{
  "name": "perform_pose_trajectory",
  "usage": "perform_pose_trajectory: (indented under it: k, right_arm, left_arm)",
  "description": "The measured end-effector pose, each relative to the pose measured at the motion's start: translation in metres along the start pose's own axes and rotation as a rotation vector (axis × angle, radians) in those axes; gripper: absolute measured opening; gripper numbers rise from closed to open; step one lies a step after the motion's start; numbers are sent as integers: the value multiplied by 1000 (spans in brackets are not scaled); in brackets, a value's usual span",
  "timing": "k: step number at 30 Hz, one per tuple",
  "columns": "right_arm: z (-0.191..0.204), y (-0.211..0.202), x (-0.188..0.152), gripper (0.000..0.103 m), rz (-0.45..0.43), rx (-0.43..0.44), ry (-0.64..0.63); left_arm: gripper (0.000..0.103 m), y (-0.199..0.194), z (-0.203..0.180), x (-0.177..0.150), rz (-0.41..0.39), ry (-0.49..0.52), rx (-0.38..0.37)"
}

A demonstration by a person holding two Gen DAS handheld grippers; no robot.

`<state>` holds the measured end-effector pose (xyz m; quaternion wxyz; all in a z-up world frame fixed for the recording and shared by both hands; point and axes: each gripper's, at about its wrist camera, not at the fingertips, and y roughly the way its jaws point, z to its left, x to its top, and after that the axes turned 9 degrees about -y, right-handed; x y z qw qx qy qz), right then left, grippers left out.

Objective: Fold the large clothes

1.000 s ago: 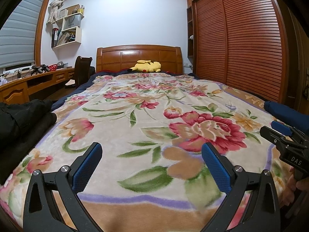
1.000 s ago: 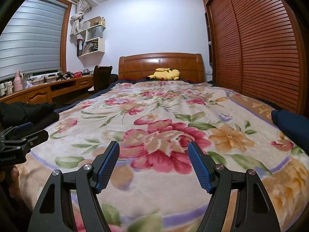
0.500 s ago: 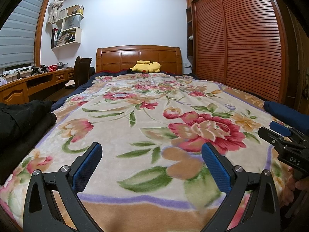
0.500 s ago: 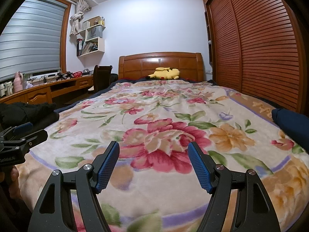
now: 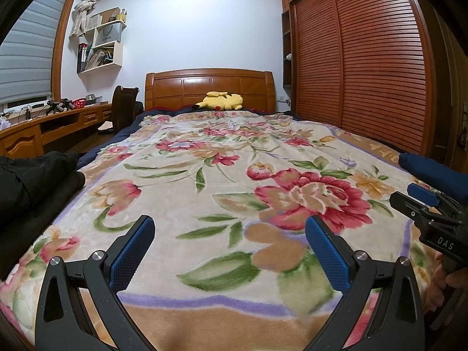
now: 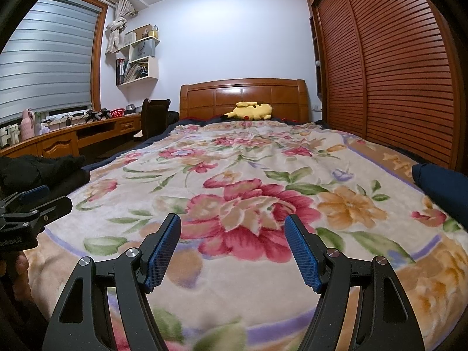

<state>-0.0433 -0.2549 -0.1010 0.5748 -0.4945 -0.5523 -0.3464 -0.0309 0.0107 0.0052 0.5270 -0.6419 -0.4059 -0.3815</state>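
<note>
A black garment (image 5: 26, 175) lies bunched at the bed's left edge; it also shows in the right wrist view (image 6: 38, 169). A dark blue folded garment (image 5: 433, 169) lies at the right edge, also seen in the right wrist view (image 6: 441, 184). My left gripper (image 5: 229, 245) is open and empty above the foot of the floral blanket (image 5: 234, 161). My right gripper (image 6: 232, 242) is open and empty beside it. Each gripper shows at the edge of the other's view: the right gripper (image 5: 430, 213), the left gripper (image 6: 29, 207).
A yellow plush toy (image 5: 219, 102) lies by the wooden headboard (image 5: 210, 87). A slatted wardrobe (image 5: 365, 58) runs along the right. A desk (image 5: 44, 128) and a chair (image 5: 124, 108) stand to the left, under wall shelves (image 5: 99, 49).
Both grippers have barely shifted. The jaws stay open and nothing on the bed has moved.
</note>
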Motion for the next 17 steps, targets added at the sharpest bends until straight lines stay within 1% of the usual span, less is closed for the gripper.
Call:
perform_pose_trajectory:
  k: [17]
  right_arm:
    - [4, 1, 1, 75, 1, -3, 7]
  left_arm:
    - [103, 0, -1, 0, 0, 2, 0]
